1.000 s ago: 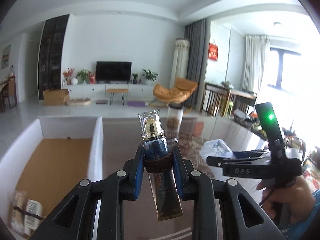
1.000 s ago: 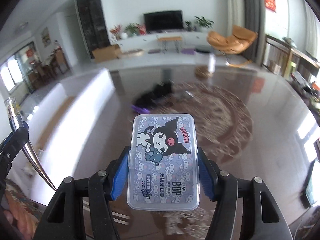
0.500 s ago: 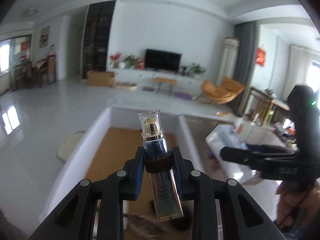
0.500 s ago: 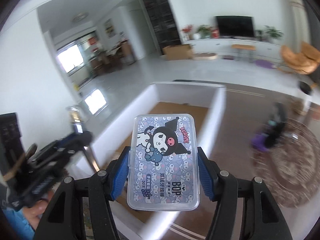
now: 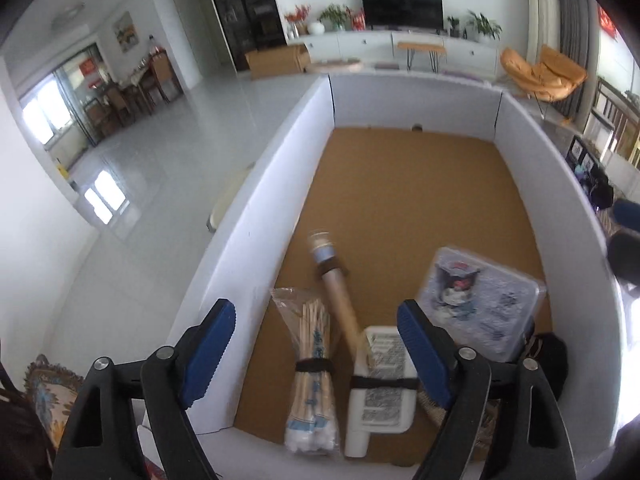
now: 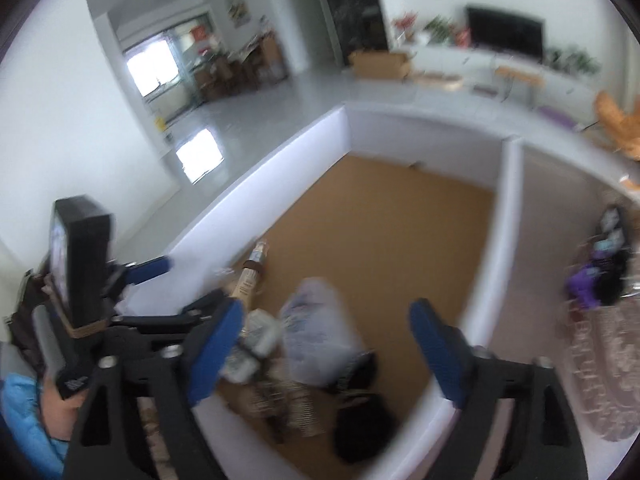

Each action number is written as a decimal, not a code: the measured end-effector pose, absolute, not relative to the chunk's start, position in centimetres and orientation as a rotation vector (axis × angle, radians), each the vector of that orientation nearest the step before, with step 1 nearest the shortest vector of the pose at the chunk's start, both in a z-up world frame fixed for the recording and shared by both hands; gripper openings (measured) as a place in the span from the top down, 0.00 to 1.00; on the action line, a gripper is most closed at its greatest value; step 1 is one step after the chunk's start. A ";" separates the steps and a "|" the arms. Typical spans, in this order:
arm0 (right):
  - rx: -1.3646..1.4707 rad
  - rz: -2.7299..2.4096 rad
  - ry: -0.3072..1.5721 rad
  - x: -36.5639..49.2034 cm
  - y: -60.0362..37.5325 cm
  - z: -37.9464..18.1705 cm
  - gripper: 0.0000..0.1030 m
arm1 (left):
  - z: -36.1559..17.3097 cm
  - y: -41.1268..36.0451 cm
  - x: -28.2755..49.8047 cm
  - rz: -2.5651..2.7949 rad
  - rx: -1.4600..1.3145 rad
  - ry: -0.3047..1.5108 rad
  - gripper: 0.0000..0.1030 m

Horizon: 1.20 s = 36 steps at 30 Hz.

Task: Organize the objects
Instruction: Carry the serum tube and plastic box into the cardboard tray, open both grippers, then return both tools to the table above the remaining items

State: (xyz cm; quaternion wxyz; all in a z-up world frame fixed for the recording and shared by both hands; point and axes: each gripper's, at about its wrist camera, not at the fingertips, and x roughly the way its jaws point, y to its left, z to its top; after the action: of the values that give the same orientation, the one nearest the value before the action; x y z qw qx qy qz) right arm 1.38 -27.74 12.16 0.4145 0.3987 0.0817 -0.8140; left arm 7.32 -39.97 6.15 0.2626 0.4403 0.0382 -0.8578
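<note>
My left gripper is open and empty above the near end of a white-walled box with a brown floor. The cosmetic tube with a gold and clear cap lies inside it, blurred. The clear cartoon-print case lies in the box at the right, also blurred. My right gripper is open and empty over the same box; the case and the tube show below it. The left gripper shows at the left of the right wrist view.
A bundle of wooden sticks in plastic, a white banded pack and a dark item lie at the box's near end. A patterned mat with purple and black objects lies right of the box.
Both grippers moved over the box and opened. The tube left the left gripper and the cartoon case left the right gripper; both now lie in the box.
</note>
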 end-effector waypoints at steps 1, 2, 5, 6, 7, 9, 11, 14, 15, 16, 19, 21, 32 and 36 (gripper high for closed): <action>0.966 -2.097 0.187 0.8 -26.2 12.5 0.09 | 6.5 -39.7 7.3 -2.331 1.163 0.108 0.19; 0.940 -2.137 0.169 0.6 -24.8 12.7 0.09 | 7.0 -39.4 7.2 -2.343 1.139 0.113 0.19; 0.857 -2.320 0.140 -0.3 -19.2 12.6 0.00 | 9.1 -37.2 7.3 -2.412 1.045 0.129 0.19; 0.832 -2.397 0.143 -0.6 -17.1 12.0 0.00 | 10.3 -35.4 8.6 -2.454 1.008 0.128 0.19; 0.826 -2.480 0.159 -1.1 -14.7 11.0 0.00 | 10.9 -34.4 8.6 -2.490 0.987 0.123 0.17; 0.886 -2.598 0.211 -2.4 -10.9 8.6 0.00 | 11.8 -32.0 8.9 -2.576 0.958 0.107 0.13; 1.015 -2.680 0.236 -3.3 -6.0 5.6 0.00 | 12.5 -29.0 8.4 -2.666 0.946 0.089 0.13; 1.129 -2.778 0.194 -3.8 0.1 2.9 0.00 | 13.3 -23.7 7.3 -2.814 0.960 0.076 0.12; 1.151 -2.807 0.182 -3.9 1.5 2.5 0.00 | 13.3 -21.5 6.9 -2.869 0.981 0.075 0.11; 1.176 -2.842 0.151 -3.8 3.5 2.1 0.00 | 13.1 -19.7 6.5 -2.912 1.004 0.073 0.09; 1.240 -2.883 -0.024 -4.6 6.9 1.8 0.00 | 12.1 -14.7 5.3 -2.998 1.085 0.057 0.09; 1.249 -2.898 -0.080 -4.9 7.9 1.7 0.00 | 11.2 -11.5 4.4 -3.039 1.162 0.040 0.09; 1.273 -2.859 -0.035 -4.3 7.9 1.4 0.00 | 5.0 -6.6 1.7 -2.928 1.443 0.006 0.09; 1.324 -2.822 -0.043 -4.6 7.7 0.8 0.00 | 3.6 -7.4 0.5 -2.865 1.508 0.047 0.09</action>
State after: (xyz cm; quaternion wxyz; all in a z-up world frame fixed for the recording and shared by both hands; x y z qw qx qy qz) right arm -4.64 7.68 0.77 0.0121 0.4245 -0.0137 -0.9052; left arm 0.54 -7.36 3.59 -0.0484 0.4651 0.0145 -0.8838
